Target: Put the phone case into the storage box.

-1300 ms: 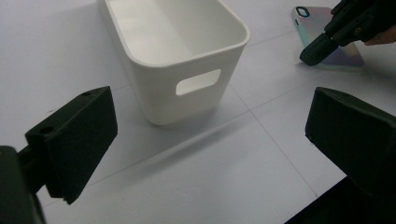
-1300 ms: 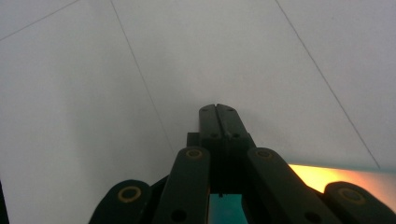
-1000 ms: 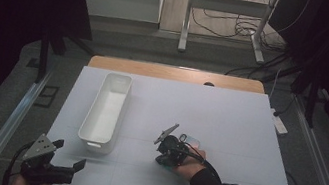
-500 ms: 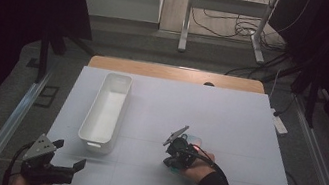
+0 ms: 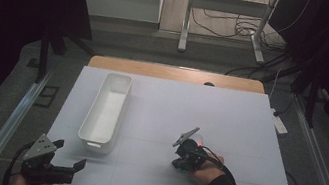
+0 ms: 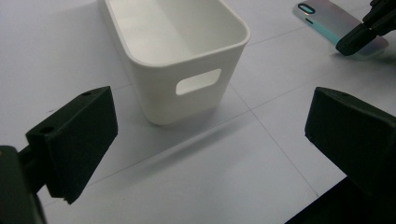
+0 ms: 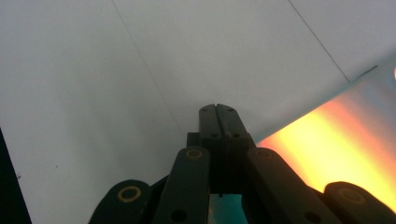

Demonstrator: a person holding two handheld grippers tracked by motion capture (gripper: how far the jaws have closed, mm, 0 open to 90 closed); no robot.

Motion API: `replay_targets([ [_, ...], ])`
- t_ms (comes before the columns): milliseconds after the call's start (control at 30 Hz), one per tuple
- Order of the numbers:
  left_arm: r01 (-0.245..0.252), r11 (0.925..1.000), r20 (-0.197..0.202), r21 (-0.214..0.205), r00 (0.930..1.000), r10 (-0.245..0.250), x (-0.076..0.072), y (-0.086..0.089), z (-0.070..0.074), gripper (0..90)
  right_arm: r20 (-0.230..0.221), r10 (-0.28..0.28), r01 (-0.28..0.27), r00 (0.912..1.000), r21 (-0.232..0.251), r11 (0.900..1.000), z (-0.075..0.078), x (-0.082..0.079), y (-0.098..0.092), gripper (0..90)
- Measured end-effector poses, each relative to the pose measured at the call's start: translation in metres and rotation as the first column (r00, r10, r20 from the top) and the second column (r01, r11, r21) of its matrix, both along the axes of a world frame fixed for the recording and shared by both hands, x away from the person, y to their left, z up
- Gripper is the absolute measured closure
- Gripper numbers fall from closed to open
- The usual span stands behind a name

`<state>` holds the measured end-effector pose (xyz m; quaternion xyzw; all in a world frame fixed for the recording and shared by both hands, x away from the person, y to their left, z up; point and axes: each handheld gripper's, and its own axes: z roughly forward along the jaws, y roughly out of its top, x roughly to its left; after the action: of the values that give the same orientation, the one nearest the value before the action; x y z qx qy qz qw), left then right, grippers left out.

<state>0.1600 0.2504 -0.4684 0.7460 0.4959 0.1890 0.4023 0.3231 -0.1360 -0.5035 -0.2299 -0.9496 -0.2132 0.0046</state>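
Observation:
A phone (image 6: 329,19) in a shiny iridescent case with a teal rim lies flat on the white table right of the middle. My right gripper (image 5: 184,157) is on top of it with both jaws pressed together, and its tip (image 7: 218,109) points down at the table beside the case's glowing orange surface (image 7: 336,135). In the left gripper view that gripper's dark jaw tip (image 6: 357,37) rests on the phone's near end. My left gripper (image 5: 70,154) hovers open at the table's near left corner, facing the end wall of a white bin (image 6: 187,60).
The long white bin (image 5: 106,108) stands empty left of the middle, running front to back, with a handle slot (image 6: 198,81) in its near end. A wooden strip (image 5: 171,72) borders the table's far edge. Metal rails (image 5: 11,117) run along both sides.
My right gripper has slid to the right and a little toward the near edge, staying shut. The left gripper has stayed put.

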Motion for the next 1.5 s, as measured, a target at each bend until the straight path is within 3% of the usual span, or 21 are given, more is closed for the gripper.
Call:
replay_targets([
  [700, -0.002, 1.0, -0.003, 0.0, 1.0, 0.002, 0.0, 0.0, 0.0, 3.6, 0.004, -0.075, 0.075, 0.9972, -0.005, 0.9972, 0.003, 0.007, -0.038, 89.5],
  [1500, -0.006, 1.0, -0.004, -0.001, 1.0, 0.006, 0.0, 0.0, 0.0, 3.8, 0.018, -0.139, 0.139, 0.9901, 0.007, 0.9902, 0.005, 0.018, -0.067, 89.5],
])
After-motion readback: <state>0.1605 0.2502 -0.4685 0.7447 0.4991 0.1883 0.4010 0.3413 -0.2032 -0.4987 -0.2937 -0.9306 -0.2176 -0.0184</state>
